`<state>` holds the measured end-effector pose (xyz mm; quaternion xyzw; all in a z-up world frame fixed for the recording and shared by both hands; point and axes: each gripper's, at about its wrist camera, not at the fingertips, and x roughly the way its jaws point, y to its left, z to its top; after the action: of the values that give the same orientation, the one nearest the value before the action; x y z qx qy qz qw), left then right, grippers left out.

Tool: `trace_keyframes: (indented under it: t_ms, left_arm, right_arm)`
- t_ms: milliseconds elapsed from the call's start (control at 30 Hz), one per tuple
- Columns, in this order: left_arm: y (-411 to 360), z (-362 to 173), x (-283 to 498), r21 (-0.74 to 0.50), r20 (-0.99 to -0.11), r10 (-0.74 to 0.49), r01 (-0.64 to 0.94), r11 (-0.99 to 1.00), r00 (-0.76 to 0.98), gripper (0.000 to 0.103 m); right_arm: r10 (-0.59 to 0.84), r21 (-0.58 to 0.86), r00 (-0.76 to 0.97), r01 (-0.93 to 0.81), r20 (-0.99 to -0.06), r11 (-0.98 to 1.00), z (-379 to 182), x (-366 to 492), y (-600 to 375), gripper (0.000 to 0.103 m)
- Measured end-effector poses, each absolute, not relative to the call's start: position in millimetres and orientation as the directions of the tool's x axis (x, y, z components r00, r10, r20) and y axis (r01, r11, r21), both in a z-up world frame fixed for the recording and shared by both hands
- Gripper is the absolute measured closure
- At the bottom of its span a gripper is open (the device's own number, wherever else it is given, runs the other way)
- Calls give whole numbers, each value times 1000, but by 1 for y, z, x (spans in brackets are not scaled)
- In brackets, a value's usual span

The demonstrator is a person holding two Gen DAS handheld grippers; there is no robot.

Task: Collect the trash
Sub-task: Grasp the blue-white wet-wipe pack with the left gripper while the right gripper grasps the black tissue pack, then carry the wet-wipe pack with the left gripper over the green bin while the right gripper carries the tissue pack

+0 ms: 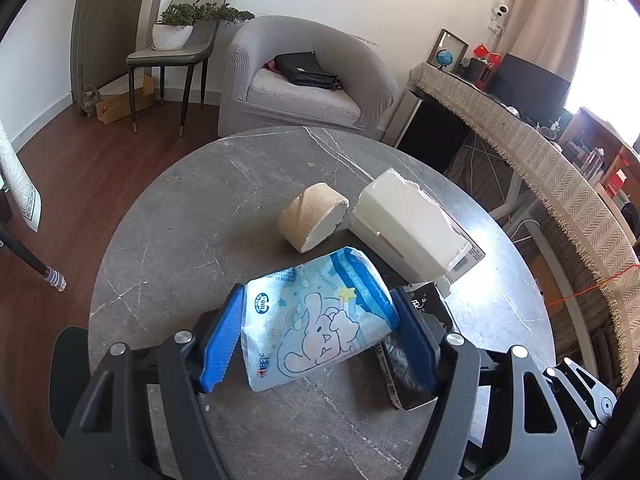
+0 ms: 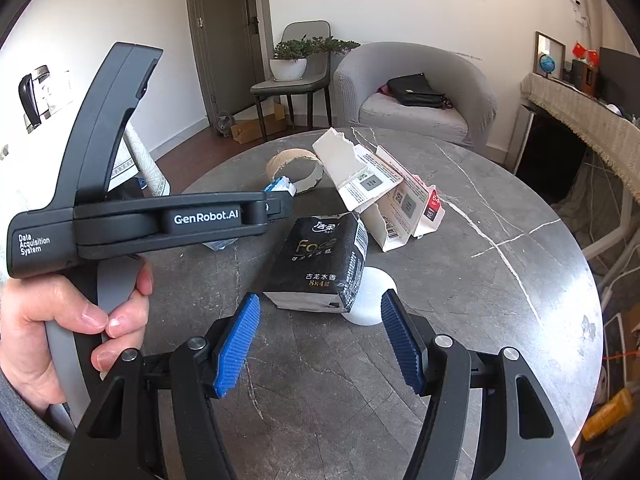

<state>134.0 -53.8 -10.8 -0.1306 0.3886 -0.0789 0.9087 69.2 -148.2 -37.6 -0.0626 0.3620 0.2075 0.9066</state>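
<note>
Left hand-held gripper (image 1: 320,340) pinches the blue wrapper (image 1: 316,324) above the counter (image 1: 192,208), lifted for disposal; right hand-held gripper (image 2: 320,340) hangs wide open, empty, black tissue pack (image 2: 320,264) at its twelve o'clock.

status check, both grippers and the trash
Left gripper shut on blue wrapper. Right gripper open, empty, short of black tissue pack. Cardboard roll, torn box still on table.

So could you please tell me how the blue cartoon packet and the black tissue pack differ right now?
The blue cartoon packet is pale blue and crumpled flat; the black tissue pack is black and blocky. The packet sits between the left gripper fingers; the tissue pack lies just beyond the open right gripper. Both are soft plastic wrappers.
</note>
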Motion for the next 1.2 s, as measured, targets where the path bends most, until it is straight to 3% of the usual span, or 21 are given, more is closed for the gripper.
trace_keyframes:
  t_ms: [867,967,1200]
  left_arm:
    - [8,4,102,-258,-632,-265,124,958,728,30]
    - [14,5,98,-247,-625,-270,143,958,733,30]
    - [29,2,86,-207,-633,-244,144,968,734,30]
  right_arm:
    - [140,-144,665,-354,-733,924,-56,94,-107,36]
    - [130,-157,669,-351,-732,923,-54,96,-106,48]
    - [211,-79,673,-374,-709,924,-42,91,-101,52]
